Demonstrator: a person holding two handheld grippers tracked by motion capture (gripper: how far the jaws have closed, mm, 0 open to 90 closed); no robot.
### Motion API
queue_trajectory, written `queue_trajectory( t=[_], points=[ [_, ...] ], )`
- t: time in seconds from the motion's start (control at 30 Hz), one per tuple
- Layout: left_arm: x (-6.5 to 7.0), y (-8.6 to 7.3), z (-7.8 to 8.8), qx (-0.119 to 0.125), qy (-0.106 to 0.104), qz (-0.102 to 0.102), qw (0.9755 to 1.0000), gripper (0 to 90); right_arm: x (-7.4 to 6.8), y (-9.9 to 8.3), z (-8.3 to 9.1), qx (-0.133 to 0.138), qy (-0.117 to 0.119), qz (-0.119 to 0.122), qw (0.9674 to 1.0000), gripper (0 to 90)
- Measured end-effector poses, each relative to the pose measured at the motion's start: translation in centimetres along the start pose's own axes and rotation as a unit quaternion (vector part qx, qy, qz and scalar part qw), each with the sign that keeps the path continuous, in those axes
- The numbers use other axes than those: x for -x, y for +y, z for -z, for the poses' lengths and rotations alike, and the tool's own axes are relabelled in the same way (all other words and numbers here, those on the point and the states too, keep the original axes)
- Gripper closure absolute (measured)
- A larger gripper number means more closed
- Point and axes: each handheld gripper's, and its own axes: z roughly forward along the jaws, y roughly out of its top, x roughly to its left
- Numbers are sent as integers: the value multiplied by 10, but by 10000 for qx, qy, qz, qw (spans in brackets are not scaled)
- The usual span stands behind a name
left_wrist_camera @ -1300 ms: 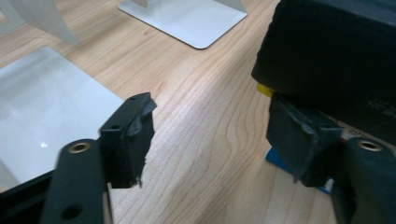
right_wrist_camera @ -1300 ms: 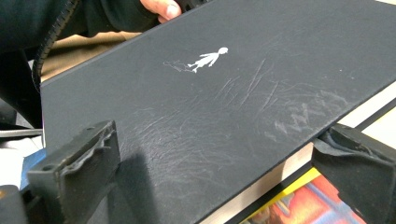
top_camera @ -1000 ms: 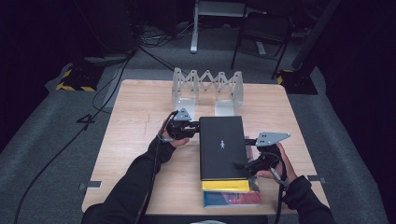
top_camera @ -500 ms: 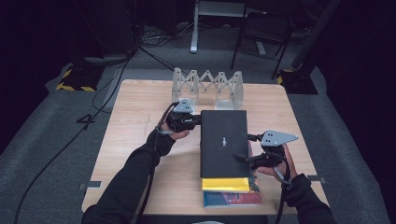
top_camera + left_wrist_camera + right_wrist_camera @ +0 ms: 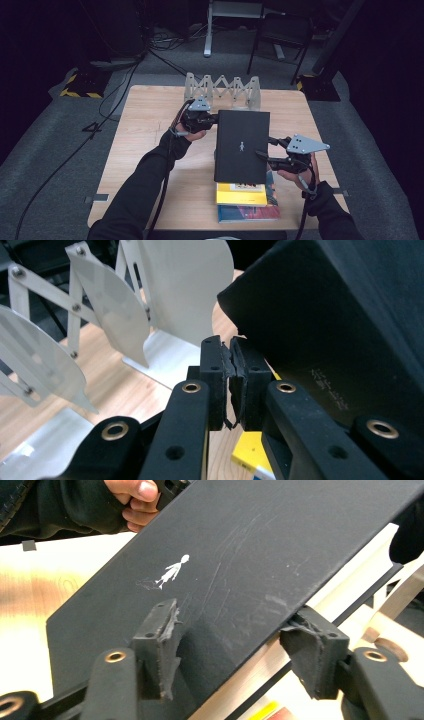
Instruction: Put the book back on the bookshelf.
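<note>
- Fingers of our left gripper (image 5: 229, 385) are pinched tight on the thin edge of the black book (image 5: 242, 145) at its far left corner; in the left gripper view the pads meet with only the cover between them.
- Our right gripper (image 5: 240, 652) has just been closing around the book's near right edge; one pad rests on the cover, the other sits at the page block, and we cannot tell whether it bears on it.
- We hold the black book tilted above the yellow book (image 5: 241, 194) and the blue book (image 5: 247, 212) stacked on the table (image 5: 145, 150).
- Its long axis runs away from us, toward the white accordion rack (image 5: 222, 90) just beyond its far end.
- We judge the left gripper, nearer the rack, will lead the book into a slot.
</note>
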Motion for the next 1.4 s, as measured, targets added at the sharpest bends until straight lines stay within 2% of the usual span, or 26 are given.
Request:
queue_trajectory(
  t=[0.1, 0.23, 0.33, 0.4, 0.47, 0.6, 0.67, 0.77, 0.87, 0.93, 1.0, 1.07, 1.13, 1.2, 1.27, 1.33, 1.4],
  points=[
    [2, 7, 4, 59, 18, -34, 10000, 844, -1, 4, 4, 39, -64, 152, 9999, 470],
    [7, 13, 11, 135, 64, -68, 9999, 845, -1, 9, 6, 122, -114, 236, 9996, 490],
    [13, 14, 16, 264, 5, -75, 9996, 854, -2, 13, 8, 357, 3, 177, 9992, 491],
    [17, 15, 21, 313, 10, -156, 9994, 858, -5, 17, 8, 421, 53, 228, 9988, 497],
    [21, 14, 26, 369, 27, -154, 9992, 849, -9, 20, 10, 424, 122, 298, 9986, 521],
    [25, 13, 33, 444, 73, -212, 9988, 775, -14, 20, 13, 498, 280, 337, 9978, 574],
    [28, 13, 35, 456, 212, -234, 9985, 768, -18, 20, 17, 572, 398, 408, 9967, 605],
    [30, 10, 37, 401, 414, -292, 9979, 696, -22, 21, 20, 647, 506, 498, 9954, 629],
    [31, 1, 41, 374, 438, -241, 9980, 643, -24, 21, 23, 724, 631, 533, 9939, 651],
    [32, -6, 44, 364, 349, -260, 9984, 610, -25, 21, 24, 760, 643, 568, 9934, 660],
    [37, -15, 47, 205, 343, -387, 9985, 571, -26, 22, 24, 782, 672, 600, 9929, 663],
    [43, -22, 50, 50, 324, -475, 9983, 494, -28, 22, 25, 775, 671, 657, 9926, 664],
    [50, -28, 51, -188, 397, -683, 9967, 426, -30, 23, 25, 775, 657, 686, 9925, 664],
    [58, -36, 52, -404, 374, -776, 9955, 374, -30, 23, 26, 773, 645, 695, 9925, 665],
    [61, -44, 52, -508, 220, -697, 9960, 327, -30, 22, 26, 777, 643, 695, 9925, 664],
    [64, -49, 52, -513, 173, -638, 9965, 297, -30, 22, 26, 775, 639, 700, 9925, 664],
    [67, -58, 51, -576, -27, -527, 9969, 280, -31, 22, 26, 784, 630, 704, 9924, 664]
  ],
)
